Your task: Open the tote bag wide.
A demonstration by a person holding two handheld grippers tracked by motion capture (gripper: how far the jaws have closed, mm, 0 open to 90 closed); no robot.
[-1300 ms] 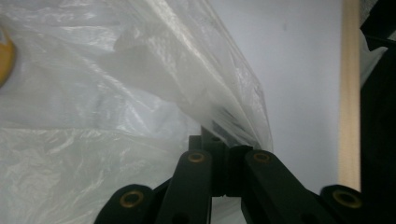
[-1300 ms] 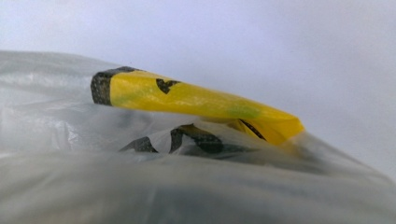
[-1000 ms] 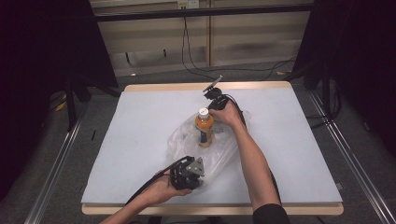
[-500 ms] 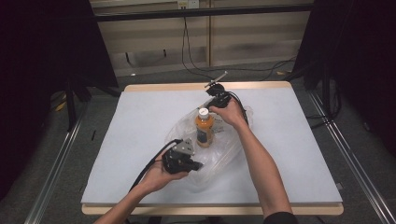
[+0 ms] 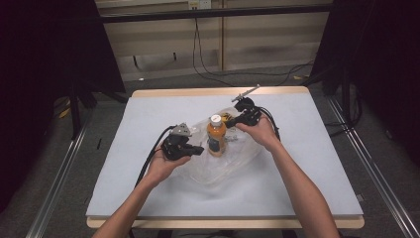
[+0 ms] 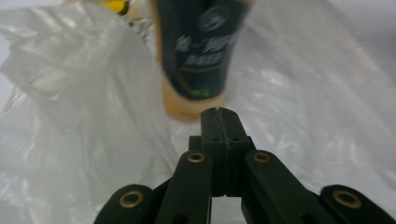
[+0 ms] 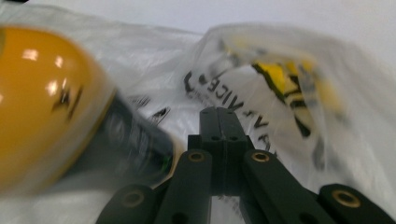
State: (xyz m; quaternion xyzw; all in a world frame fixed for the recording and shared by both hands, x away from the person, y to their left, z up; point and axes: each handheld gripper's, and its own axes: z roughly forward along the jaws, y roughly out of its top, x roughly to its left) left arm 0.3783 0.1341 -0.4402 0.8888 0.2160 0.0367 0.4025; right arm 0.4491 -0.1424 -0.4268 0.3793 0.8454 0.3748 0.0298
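A bottle of orange drink (image 5: 216,135) with a white cap and dark label stands upright in the middle of the table, inside a crumpled clear plastic bag (image 5: 225,166). My left gripper (image 5: 199,148) is just left of the bottle and points at it. In the left gripper view its jaws (image 6: 219,113) are shut with nothing between them, close to the bottle's base (image 6: 194,51). My right gripper (image 5: 231,122) is at the bottle's far right, over the bag's edge. Its jaws (image 7: 218,112) are shut and empty, with the bottle (image 7: 46,102) at left and printed bag film (image 7: 280,79) behind.
The light grey table top (image 5: 322,163) has a wooden rim (image 5: 198,92) along its far edge. Black cables trail from both grippers. Metal rails (image 5: 54,183) run along the floor at each side, and dark curtains stand beyond.
My left gripper has moved from near the table's front edge up to the left side of the bottle. My right gripper has shifted slightly right and nearer. The bottle stays put.
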